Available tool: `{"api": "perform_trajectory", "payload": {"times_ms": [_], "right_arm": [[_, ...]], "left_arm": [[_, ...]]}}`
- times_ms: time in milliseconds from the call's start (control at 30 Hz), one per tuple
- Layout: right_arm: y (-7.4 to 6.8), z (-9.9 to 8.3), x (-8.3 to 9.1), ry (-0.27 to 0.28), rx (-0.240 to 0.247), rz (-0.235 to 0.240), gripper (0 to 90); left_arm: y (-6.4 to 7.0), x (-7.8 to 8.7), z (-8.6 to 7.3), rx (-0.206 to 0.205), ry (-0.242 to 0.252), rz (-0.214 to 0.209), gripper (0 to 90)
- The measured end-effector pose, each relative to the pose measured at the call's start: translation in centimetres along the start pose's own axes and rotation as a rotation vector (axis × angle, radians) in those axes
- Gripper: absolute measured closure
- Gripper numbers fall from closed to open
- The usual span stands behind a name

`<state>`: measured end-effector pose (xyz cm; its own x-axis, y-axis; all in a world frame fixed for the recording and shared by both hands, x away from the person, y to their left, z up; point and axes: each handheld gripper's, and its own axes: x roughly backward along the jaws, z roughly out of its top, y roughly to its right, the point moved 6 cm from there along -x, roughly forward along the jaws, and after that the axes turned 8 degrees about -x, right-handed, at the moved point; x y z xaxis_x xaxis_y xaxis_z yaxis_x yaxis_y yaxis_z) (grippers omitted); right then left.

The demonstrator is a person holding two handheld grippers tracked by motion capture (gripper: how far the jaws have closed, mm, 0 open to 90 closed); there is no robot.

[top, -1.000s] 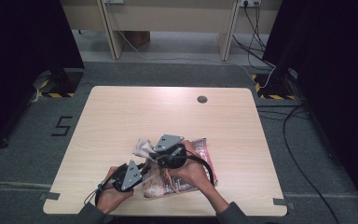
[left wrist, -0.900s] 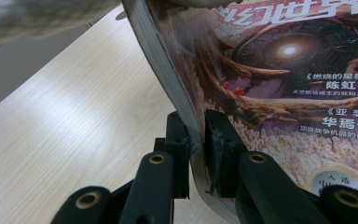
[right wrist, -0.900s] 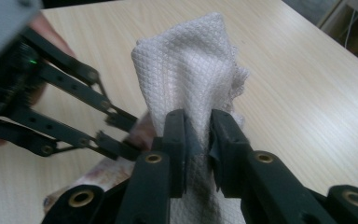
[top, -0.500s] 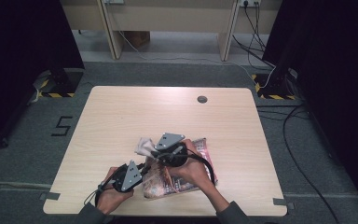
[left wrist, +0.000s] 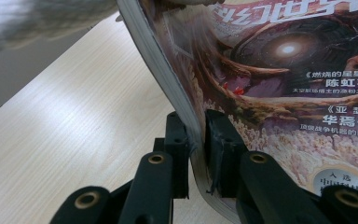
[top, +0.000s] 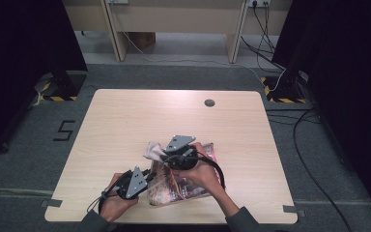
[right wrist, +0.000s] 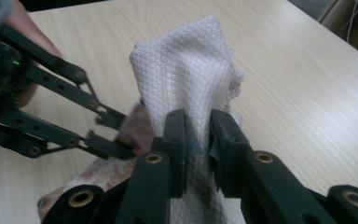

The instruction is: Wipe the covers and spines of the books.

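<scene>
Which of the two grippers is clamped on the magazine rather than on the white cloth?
The left gripper: its fingers pinch the magazine at its edge. The right gripper is shut on the white cloth instead.

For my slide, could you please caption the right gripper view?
Right gripper pinching a white cloth above the table, with the left gripper clamping a magazine edge alongside.

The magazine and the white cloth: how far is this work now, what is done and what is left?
Done: both things are gripped. The left claw is shut on the magazine, pinching its edge and lifting it off the table. In hand: the right claw is shut on the white cloth, held at the magazine's far corner. Left, probably: wiping the cover; the cloth does not yet lie flat on it.
</scene>
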<state>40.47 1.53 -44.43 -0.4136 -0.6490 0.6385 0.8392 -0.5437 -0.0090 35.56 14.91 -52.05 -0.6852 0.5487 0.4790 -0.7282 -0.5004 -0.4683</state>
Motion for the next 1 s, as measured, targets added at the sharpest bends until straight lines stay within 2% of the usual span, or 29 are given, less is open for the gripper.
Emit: {"api": "perform_trajectory", "payload": {"times_ms": [100,133,233,267,333,433,533,567,600,633,700,733,767,800,1000], "right_arm": [[1.2,-0.5,-0.1,-0.012,-0.015,-0.020,77.5],[1.6,-0.8,-0.1,-0.025,-0.044,-0.026,77.4],[2.2,-1.0,-0.2,-0.020,-0.044,-0.030,77.5],[2.1,-0.9,-0.1,-0.025,-0.050,-0.031,77.6],[1.8,-0.6,-0.1,-0.023,-0.019,-0.047,77.7],[0.5,0.1,0.1,-0.003,-0.022,-0.019,77.7],[-0.7,0.8,0.1,0.017,0.027,-0.003,77.7],[-1.1,0.9,0.2,0.016,0.016,0.004,77.7],[-1.3,1.1,0.1,0.029,0.036,0.012,77.8],[-1.7,1.2,0.2,0.027,0.025,0.016,77.7],[-2.0,1.4,0.1,0.029,0.042,0.013,77.8],[-2.0,1.4,0.0,0.031,0.061,0.012,77.7],[-2.0,1.4,0.0,0.026,0.043,0.013,77.7],[-1.8,1.4,0.0,0.029,0.052,0.019,77.7],[-0.3,0.6,0.0,0.010,-0.004,0.016,77.6]], "left_arm": [[0.1,0.0,0.0,0.001,-0.002,-0.003,79.0],[0.0,0.0,0.0,0.001,-0.003,-0.003,78.9],[0.0,0.1,0.0,0.003,-0.002,-0.002,78.8],[0.0,0.1,0.0,0.005,0.001,0.000,78.8],[0.0,0.1,0.0,0.004,0.002,0.000,78.9],[0.1,0.1,0.2,-0.015,-0.002,0.006,79.0],[0.1,0.1,0.2,-0.019,-0.002,0.008,79.1],[0.1,0.1,0.2,-0.019,-0.002,0.009,79.1],[0.1,0.1,0.2,-0.019,-0.001,0.009,79.1],[0.1,0.1,0.2,-0.020,-0.002,0.008,79.1],[0.1,0.1,0.2,-0.017,-0.003,0.008,79.1],[0.1,0.1,0.2,-0.019,-0.004,0.007,79.1],[0.1,0.1,0.2,-0.020,-0.005,0.006,79.1],[0.1,0.1,0.2,-0.022,-0.004,0.007,79.1],[0.1,0.1,0.2,-0.019,-0.002,0.006,78.9]]}}
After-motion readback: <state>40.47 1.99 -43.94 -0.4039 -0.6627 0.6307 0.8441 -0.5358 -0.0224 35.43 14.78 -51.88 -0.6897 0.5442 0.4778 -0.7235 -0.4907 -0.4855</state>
